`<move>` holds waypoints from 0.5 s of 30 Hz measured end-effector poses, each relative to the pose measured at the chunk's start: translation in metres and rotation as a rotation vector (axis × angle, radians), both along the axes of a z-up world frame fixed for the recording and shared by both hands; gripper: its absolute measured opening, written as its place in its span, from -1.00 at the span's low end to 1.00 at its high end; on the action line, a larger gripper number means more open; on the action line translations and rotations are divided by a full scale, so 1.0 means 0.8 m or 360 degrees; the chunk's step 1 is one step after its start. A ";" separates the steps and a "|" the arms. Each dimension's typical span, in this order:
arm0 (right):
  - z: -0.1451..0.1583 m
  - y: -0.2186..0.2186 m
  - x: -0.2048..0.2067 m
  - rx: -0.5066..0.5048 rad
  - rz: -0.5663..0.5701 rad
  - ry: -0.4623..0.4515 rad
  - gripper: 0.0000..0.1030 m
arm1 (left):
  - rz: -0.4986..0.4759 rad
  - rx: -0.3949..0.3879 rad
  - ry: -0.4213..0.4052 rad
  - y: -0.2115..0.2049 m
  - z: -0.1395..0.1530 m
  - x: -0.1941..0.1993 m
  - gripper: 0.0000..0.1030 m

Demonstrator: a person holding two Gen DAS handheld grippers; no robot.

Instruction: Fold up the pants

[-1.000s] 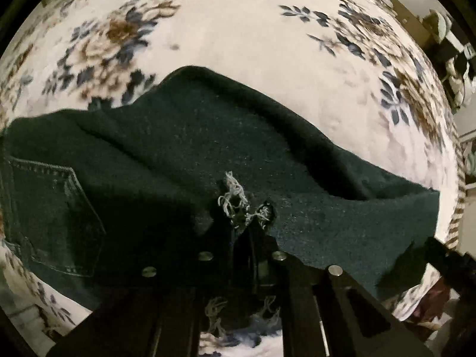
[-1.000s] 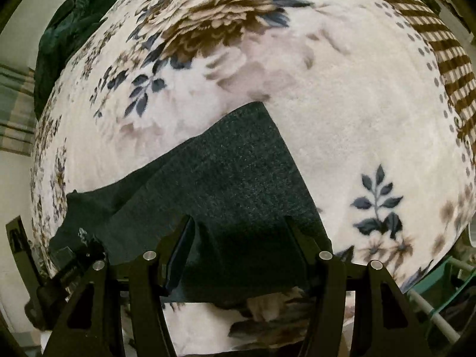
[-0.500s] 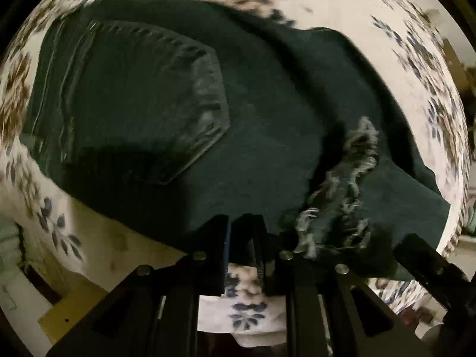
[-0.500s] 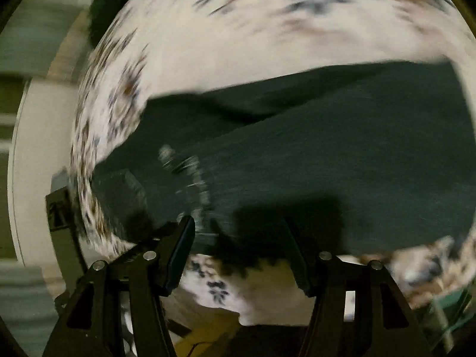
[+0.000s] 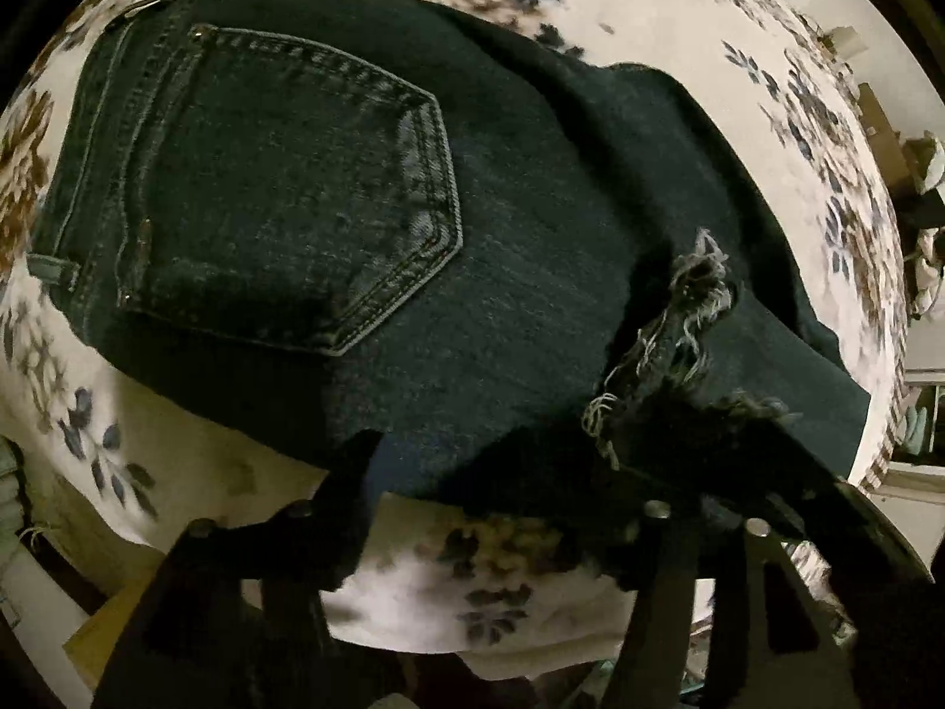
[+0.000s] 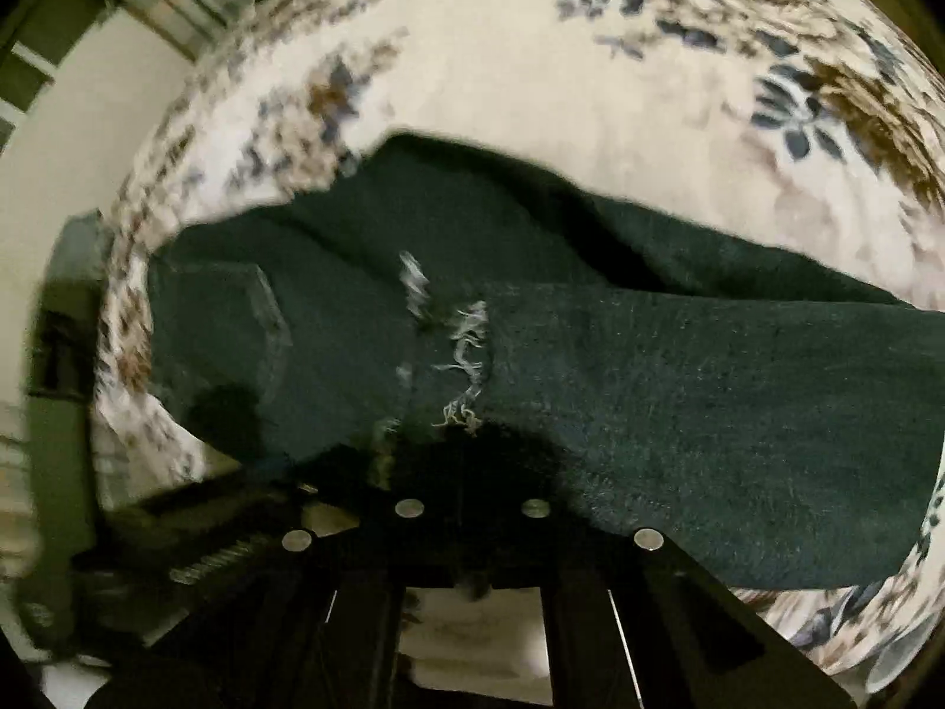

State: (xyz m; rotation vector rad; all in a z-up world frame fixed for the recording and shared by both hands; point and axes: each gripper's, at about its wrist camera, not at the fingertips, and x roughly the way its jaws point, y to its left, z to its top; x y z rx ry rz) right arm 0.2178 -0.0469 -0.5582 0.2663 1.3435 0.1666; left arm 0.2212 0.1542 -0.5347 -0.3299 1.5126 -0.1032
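Dark denim pants [image 5: 520, 248] lie folded on a floral blanket [image 5: 679, 18]. The seat with its back pocket [image 5: 295, 189] faces up at the left. The frayed leg hem [image 5: 685, 319] lies over it at the right. My left gripper [image 5: 496, 472] is open at the pants' near edge, with nothing between its fingers. In the right wrist view the pants [image 6: 679, 390] span the frame and the frayed hem [image 6: 466, 354] sits just ahead of my right gripper [image 6: 469, 472], which is shut on the hem.
The blanket's near edge [image 5: 449, 591] drops off just below the pants. Furniture and clutter [image 5: 921, 189] stand beyond the bed at the far right. A pale wall [image 6: 77, 136] is at the left in the right wrist view.
My left gripper opened and let go of the frayed hem after carrying it over the seat. My right gripper swung left, closed and took hold of the hem.
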 end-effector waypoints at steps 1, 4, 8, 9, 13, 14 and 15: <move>0.008 0.001 -0.001 0.0032 -0.0022 -0.0021 -0.91 | 0.0011 -0.0001 -0.0001 0.007 0.003 0.000 0.29; 0.028 0.005 -0.006 0.0098 -0.0052 -0.0073 -0.91 | 0.0042 -0.0007 0.0008 0.019 0.006 0.000 0.29; 0.019 0.016 -0.007 0.0121 -0.0013 -0.0056 -0.91 | 0.0091 -0.0002 0.0024 0.037 0.001 -0.010 0.29; 0.011 0.022 -0.007 0.0126 -0.0009 -0.0034 -0.91 | 0.0093 0.0009 0.0022 0.042 0.002 -0.012 0.29; -0.032 0.031 -0.005 0.0097 0.0031 0.0086 -0.90 | 0.0100 0.0015 0.0009 0.065 0.007 -0.022 0.29; -0.044 0.030 -0.005 0.0107 0.0044 0.0145 -0.88 | 0.0105 0.0015 0.0000 0.069 0.010 -0.024 0.29; -0.052 0.029 -0.006 0.0118 0.0041 0.0193 -0.87 | 0.0111 0.0009 -0.0011 0.074 0.013 -0.026 0.29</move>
